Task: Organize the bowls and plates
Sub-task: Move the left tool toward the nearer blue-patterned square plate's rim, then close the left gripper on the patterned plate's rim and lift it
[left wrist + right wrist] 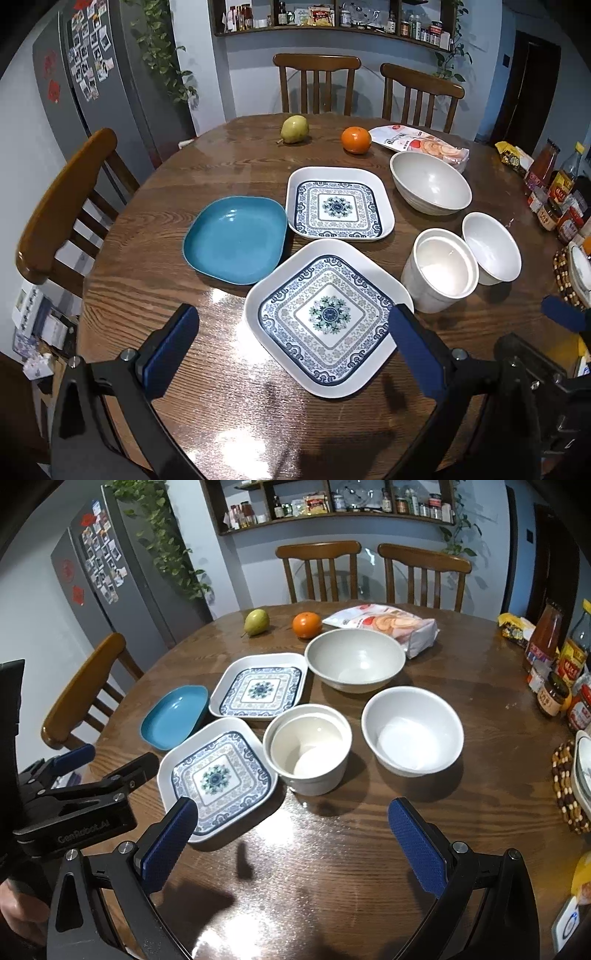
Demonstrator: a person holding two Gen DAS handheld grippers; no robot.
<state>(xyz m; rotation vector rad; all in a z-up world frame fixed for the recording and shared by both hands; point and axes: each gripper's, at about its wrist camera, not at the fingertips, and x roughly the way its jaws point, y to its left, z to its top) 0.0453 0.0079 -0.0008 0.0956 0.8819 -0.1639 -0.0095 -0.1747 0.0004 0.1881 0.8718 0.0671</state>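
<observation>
On the round wooden table lie two square blue-patterned plates, a near one (327, 317) (218, 777) and a far one (339, 204) (260, 688), and a blue dish (234, 243) (173, 716). A large grey bowl (430, 182) (354, 659), a white straight-walled bowl (439, 271) (308, 747) and a white round bowl (491, 247) (412, 731) stand to the right. My left gripper (293, 341) is open and empty, above the near plate's front edge. My right gripper (293, 834) is open and empty, in front of the white bowls. The left gripper also shows in the right wrist view (107, 764).
A pear (294, 128), an orange (355, 139) and a snack bag (424, 144) lie at the far side. Bottles and jars (557, 672) crowd the right edge, with a beaded mat (567, 786). Wooden chairs (59, 221) ring the table.
</observation>
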